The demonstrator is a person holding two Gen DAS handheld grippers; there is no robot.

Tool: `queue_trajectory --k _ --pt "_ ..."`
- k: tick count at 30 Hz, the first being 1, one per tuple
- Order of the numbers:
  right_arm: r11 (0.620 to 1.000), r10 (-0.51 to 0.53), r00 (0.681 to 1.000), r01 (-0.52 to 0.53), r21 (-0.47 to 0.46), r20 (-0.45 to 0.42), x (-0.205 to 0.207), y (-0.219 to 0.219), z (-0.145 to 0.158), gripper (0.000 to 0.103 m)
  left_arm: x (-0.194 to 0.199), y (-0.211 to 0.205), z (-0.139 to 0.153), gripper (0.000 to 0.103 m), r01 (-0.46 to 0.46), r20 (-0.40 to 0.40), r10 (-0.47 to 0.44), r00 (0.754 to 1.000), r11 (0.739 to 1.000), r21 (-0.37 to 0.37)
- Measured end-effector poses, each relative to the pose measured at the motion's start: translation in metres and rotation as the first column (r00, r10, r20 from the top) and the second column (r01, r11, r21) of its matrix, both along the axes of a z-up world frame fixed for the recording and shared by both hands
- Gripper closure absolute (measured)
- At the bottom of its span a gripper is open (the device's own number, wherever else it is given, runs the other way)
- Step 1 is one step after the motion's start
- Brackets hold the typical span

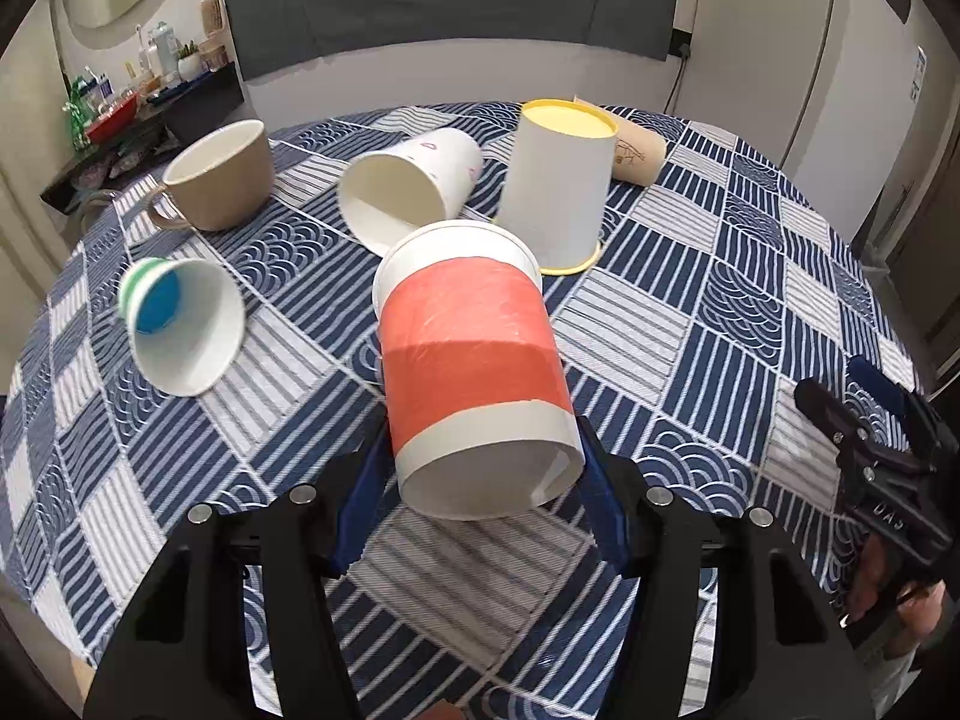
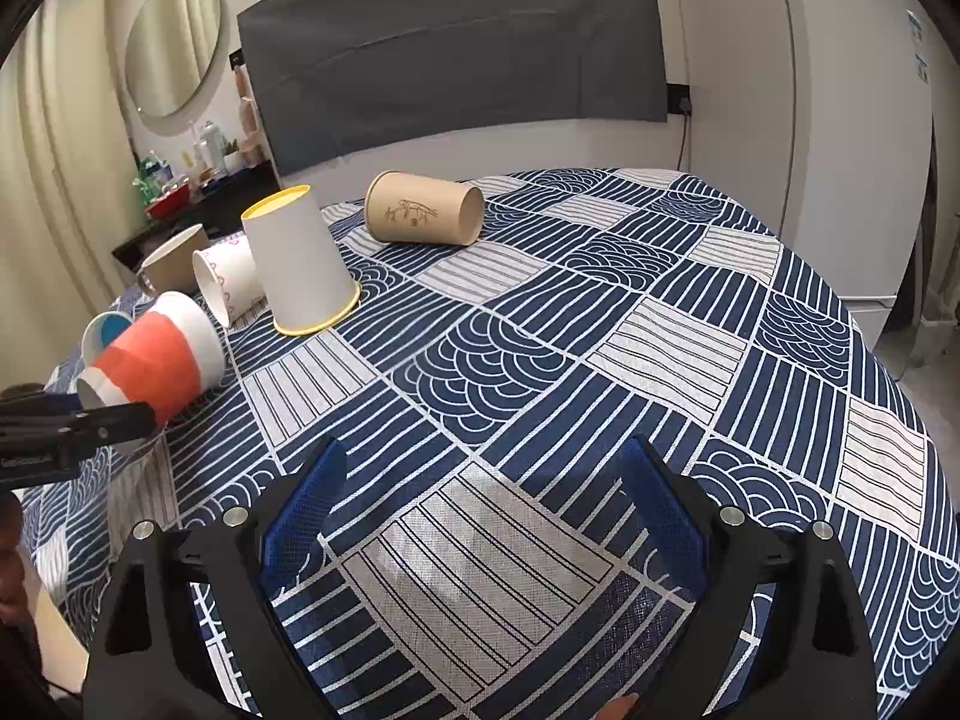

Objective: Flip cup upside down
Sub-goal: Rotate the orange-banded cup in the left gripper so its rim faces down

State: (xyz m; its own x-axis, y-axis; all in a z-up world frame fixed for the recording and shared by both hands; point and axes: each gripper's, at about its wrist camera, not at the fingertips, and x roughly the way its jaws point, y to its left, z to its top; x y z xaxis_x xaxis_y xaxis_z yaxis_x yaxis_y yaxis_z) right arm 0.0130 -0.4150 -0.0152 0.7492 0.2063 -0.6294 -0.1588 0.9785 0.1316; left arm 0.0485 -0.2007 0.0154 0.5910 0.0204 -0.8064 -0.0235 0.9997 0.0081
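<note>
Left wrist view shows the left gripper [image 1: 480,474] with its jaws closed on the orange-banded cup [image 1: 474,366], blue pads pressed to either side near its bottom end. That cup is tilted, its closed base toward the camera and its white rim pointing away and down toward the desk [image 1: 750,312], which carries a blue and white patterned cloth. Whether the rim touches the cloth cannot be told. Just beyond it stands a white cup with yellow rim [image 1: 561,186], upside down on the cloth, and beside that a white paper cup [image 1: 414,186] lies on its side with its mouth toward the camera. A tan mug [image 1: 219,177] sits upright at the far left, and a small cup with blue inside [image 1: 180,324] lies on its side nearer the left edge. A brown paper cup [image 1: 639,153] lies behind the yellow-rimmed one. From the right wrist view, the right gripper [image 2: 483,516] hangs over bare cloth with its jaws spread wide and nothing between them, well apart from the cups; the orange-banded cup [image 2: 153,360] appears at the left, held clear by the other tool.
</note>
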Motion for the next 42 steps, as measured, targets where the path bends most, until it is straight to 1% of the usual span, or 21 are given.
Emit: queue_trajectory --k 4,8,16,24,29,34,42 --pt "1.0 -0.006 1.0 0.006 -0.007 -0.003 0.0 0.001 -0.001 0.015 -0.001 0.004 0.008 0.043 0.003 0.008 -0.003 1.0 1.0 0.029" --pt "1.0 -0.009 1.0 0.009 -0.013 -0.011 0.001 0.001 -0.001 0.015 0.001 0.009 0.013 0.043 0.001 0.008 -0.001 1.0 0.999 0.039" --pt "1.0 -0.012 1.0 0.012 -0.016 -0.023 0.003 0.001 -0.003 0.015 0.014 0.006 0.02 0.043 0.025 0.015 -0.025 1.0 0.999 0.032" --pt "1.0 -0.006 0.999 0.006 -0.015 -0.033 0.004 0.002 -0.004 0.015 0.031 0.008 0.023 0.042 0.009 0.031 -0.011 0.999 0.999 0.045" --pt "1.0 -0.006 0.999 0.006 -0.014 -0.034 0.004 0.002 -0.004 0.015 0.04 0.004 0.023 0.042 0.022 0.021 -0.023 1.0 0.997 0.068" --pt "1.0 -0.007 0.999 0.007 -0.011 -0.036 0.005 0.002 -0.004 0.015 0.045 0.003 0.024 0.043 0.036 -0.008 -0.036 0.999 0.997 0.072" --pt "1.0 -0.005 0.999 0.005 -0.011 -0.038 0.005 0.002 -0.004 0.015 0.037 0.007 0.031 0.043 0.06 -0.024 -0.057 0.998 0.992 0.11"
